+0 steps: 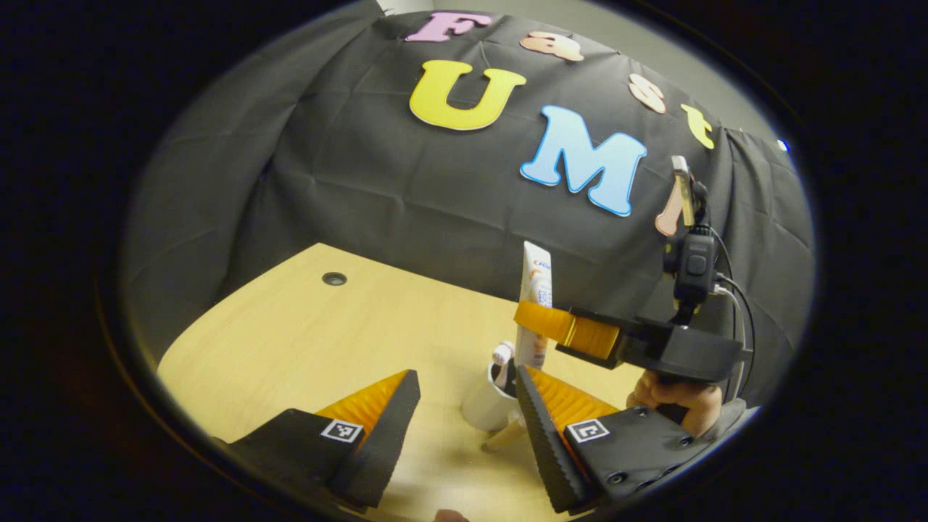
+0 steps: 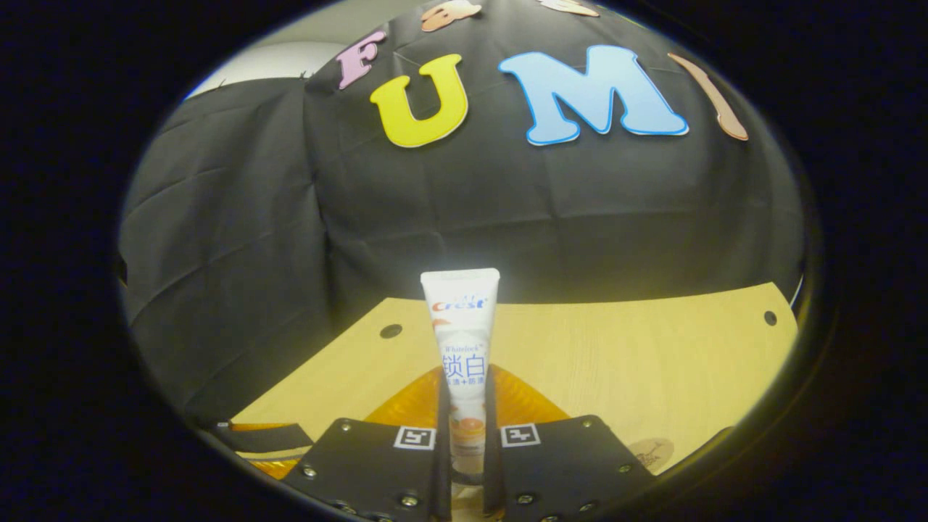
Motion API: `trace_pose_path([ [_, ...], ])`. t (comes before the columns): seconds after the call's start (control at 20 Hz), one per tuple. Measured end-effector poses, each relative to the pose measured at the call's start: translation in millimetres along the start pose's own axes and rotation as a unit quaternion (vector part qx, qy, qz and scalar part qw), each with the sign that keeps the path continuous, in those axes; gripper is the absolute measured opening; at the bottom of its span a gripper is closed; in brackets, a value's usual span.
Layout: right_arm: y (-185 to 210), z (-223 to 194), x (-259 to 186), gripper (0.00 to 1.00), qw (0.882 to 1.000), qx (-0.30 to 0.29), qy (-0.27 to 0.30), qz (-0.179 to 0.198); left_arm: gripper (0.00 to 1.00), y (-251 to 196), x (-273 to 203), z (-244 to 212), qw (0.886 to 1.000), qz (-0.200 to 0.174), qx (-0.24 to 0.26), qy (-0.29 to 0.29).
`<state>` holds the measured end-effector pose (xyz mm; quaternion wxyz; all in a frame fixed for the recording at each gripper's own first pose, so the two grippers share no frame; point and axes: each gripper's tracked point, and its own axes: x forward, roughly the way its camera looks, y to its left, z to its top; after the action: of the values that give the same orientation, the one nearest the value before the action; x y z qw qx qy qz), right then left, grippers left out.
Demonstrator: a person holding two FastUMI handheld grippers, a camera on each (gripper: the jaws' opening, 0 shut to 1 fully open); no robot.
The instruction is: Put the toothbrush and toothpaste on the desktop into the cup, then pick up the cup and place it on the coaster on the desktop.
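Observation:
A white cup (image 1: 487,409) stands on the wooden desktop (image 1: 304,341) between my left gripper's (image 1: 465,377) open fingers, close to the right finger. A toothbrush (image 1: 502,354) stands in the cup, head up. The white toothpaste tube (image 1: 536,279) hangs upright over the cup's mouth. Its lower end is hidden behind my left gripper's finger. My right gripper (image 1: 540,322) comes in from the right, shut on the tube. In the right gripper view the tube (image 2: 462,326) stands pinched between the right gripper's (image 2: 464,388) fingers. The round brown coaster (image 2: 650,453) lies on the desktop at lower right.
A hand (image 1: 674,395) holds the right gripper's handle, with a small camera (image 1: 692,264) on top. The desktop (image 2: 638,362) has small round holes (image 1: 334,278) (image 2: 391,330) near its back edge. Black cloth wall stands behind the table.

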<state>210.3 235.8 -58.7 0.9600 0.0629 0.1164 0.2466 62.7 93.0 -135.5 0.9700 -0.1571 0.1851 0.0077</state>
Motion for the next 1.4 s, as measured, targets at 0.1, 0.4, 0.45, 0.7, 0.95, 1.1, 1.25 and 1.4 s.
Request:
trace_pose_path([
  [0.1, -2.1, -8.9, 3.8, 0.18, 1.000, -0.016, 0.004, -0.007, 0.87, 8.2, -2.0, -1.9, 1.000, 0.003, -0.002, 0.003],
  [0.4, -6.8, -34.1, 2.2, 0.21, 0.999, -0.028, 0.024, -0.031, 0.87, 10.4, -1.7, -8.5, 1.000, 0.000, 0.000, 0.013],
  [0.45, -7.0, -37.0, 0.5, 0.25, 0.999, -0.026, 0.029, -0.029, 0.88, 9.4, -1.1, -10.0, 1.000, -0.001, 0.002, 0.016],
  [0.7, -13.7, -43.8, -8.2, 0.36, 0.998, -0.009, 0.046, -0.035, 0.87, 7.8, -0.4, -17.8, 1.000, 0.001, 0.000, 0.025],
  [0.95, -10.0, -39.9, -16.5, 0.71, 0.998, 0.010, 0.052, -0.015, 0.87, 3.5, 2.4, -21.5, 1.000, 0.006, 0.001, 0.028],
  [1.1, -7.3, -32.4, -24.2, 0.72, 0.998, 0.028, 0.049, -0.002, 0.87, -0.2, 2.1, -24.5, 0.999, 0.010, 0.004, 0.031],
  [1.25, -13.2, -19.3, -35.9, 0.72, 0.999, 0.033, 0.037, -0.003, 0.87, -8.8, 3.3, -27.7, 0.999, 0.008, 0.004, 0.036],
  [1.4, -23.9, -4.2, -51.3, 0.72, 0.999, 0.041, 0.024, -0.004, 0.87, -22.1, 6.6, -34.6, 0.999, 0.000, 0.011, 0.044],
])
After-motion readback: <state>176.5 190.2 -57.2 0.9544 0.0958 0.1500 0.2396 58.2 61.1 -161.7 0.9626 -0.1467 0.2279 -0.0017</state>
